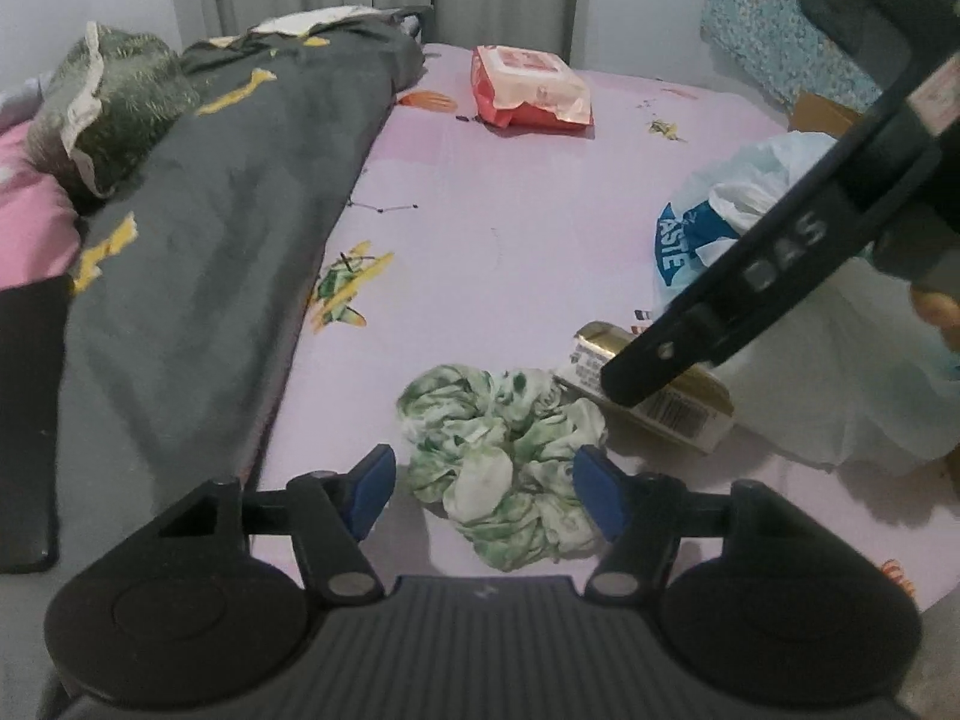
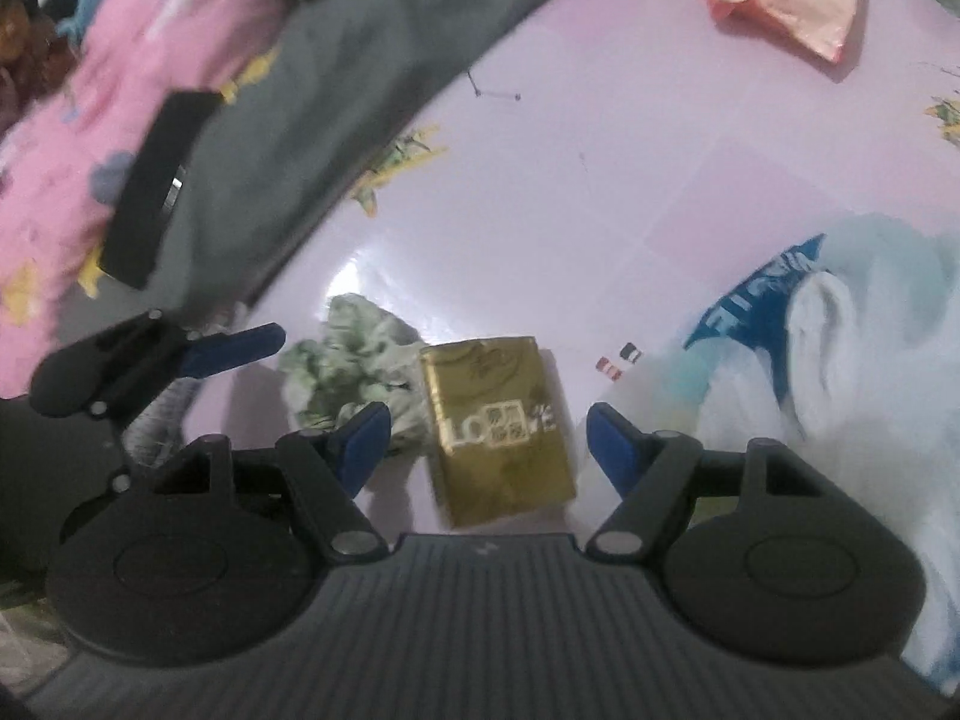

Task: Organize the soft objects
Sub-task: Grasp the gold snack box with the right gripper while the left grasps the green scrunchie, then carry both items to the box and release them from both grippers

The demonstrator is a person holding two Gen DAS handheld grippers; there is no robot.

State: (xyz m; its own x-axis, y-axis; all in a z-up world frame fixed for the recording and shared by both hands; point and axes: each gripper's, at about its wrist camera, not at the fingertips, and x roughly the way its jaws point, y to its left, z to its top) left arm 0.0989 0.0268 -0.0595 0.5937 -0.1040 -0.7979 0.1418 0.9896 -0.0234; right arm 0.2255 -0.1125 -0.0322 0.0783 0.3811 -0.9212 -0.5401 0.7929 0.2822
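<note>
A green-and-white fabric scrunchie (image 1: 504,468) lies on the lilac bed sheet (image 1: 510,228). My left gripper (image 1: 487,495) is open and low over it, with a blue pad on either side; the left pad stands clear of the fabric. Just right of the scrunchie lies a gold tissue pack (image 1: 660,414). In the right wrist view my right gripper (image 2: 486,444) is open around the same gold pack (image 2: 498,426), with gaps on both sides. The scrunchie (image 2: 348,360) touches the pack's left edge. One blue finger (image 2: 240,345) of the left gripper shows beside it.
A white-and-blue plastic bag (image 1: 720,204) spreads at the right. At the far end of the sheet lie a red wipes pack (image 1: 528,87) and an orange clip (image 1: 426,99). A grey blanket (image 1: 210,210), pink bedding (image 1: 30,210) and a flat black object (image 1: 24,420) fill the left.
</note>
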